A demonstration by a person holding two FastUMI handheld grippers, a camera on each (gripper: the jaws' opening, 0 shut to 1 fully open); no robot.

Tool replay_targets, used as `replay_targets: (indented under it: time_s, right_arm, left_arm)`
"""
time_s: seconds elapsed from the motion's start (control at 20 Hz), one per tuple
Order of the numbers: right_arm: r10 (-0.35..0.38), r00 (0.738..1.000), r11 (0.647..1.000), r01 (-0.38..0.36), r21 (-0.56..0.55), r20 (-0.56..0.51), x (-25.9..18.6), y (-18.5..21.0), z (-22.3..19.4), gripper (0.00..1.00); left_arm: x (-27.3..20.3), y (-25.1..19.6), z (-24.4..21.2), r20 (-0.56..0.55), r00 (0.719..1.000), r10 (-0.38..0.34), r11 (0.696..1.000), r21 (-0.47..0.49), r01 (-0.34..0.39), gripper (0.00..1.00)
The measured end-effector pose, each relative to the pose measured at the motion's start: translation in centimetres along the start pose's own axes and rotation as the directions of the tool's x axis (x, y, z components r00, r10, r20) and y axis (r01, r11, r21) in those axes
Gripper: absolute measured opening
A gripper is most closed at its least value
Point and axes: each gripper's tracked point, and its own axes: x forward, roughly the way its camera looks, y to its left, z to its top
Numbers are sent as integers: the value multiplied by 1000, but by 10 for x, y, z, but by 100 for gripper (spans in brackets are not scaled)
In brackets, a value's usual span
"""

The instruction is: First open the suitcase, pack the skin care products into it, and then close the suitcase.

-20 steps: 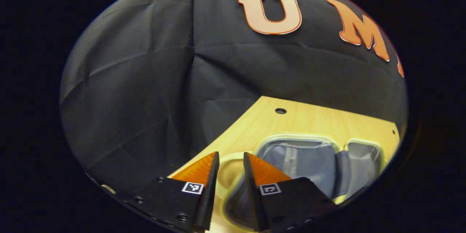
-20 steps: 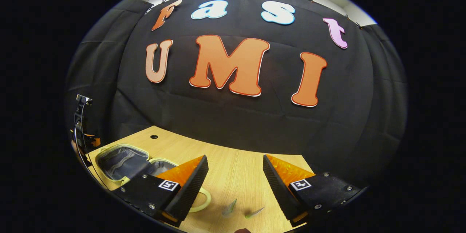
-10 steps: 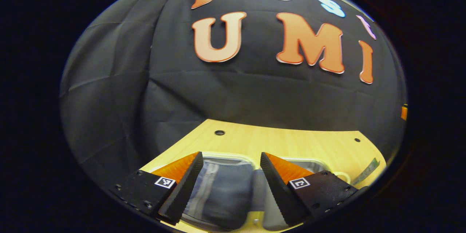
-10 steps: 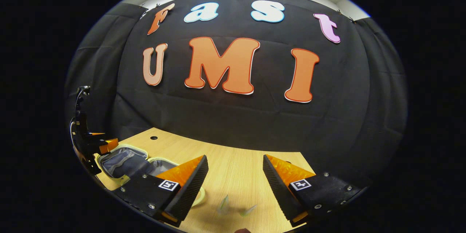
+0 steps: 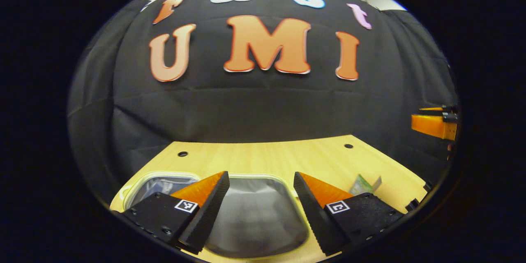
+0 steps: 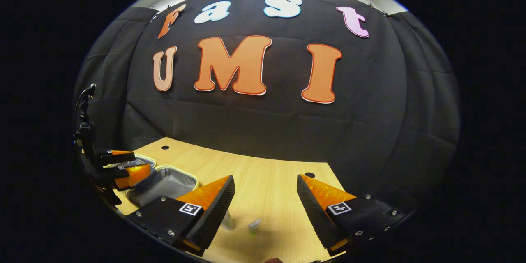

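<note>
The small suitcase (image 5: 254, 218) lies open on the wooden table (image 5: 267, 158), its pale yellow rim around grey lining. My left gripper (image 5: 260, 177) hovers open over it, nothing between the fingers. Greenish skin care packets (image 5: 363, 185) lie on the table to the right of the case. In the right gripper view, the suitcase (image 6: 168, 183) is at the lower left with the left gripper (image 6: 119, 164) above it. My right gripper (image 6: 265, 181) stands open over the table, with two small skin care items (image 6: 254, 226) just below and between its fingers. The right gripper (image 5: 435, 125) also appears at the far right.
The table (image 6: 263, 189) has small round holes (image 5: 183, 154) near its back edge and ends at the black cloth wall. Bare wood stretches behind the suitcase and to its right.
My left gripper opened wide and swung right, from the suitcase's left side to above its open halves. The right gripper shifted slightly, staying open.
</note>
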Motion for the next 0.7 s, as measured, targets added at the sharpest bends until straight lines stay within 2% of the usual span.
replay_targets:
  time_s: [0.35, 0.7]
  right_arm:
    - [11, 1000, 1000, -12, -19, -9, -7, -41, -11, 95]
    - [57, 998, 998, -57, -42, -5, -12, -63, -22, 96]
  left_arm:
    - [7, -111, -30, -38, 988, -147, 989, 18, 148, 97]
    - [9, -172, -59, -73, 978, -195, 978, 63, 199, 97]
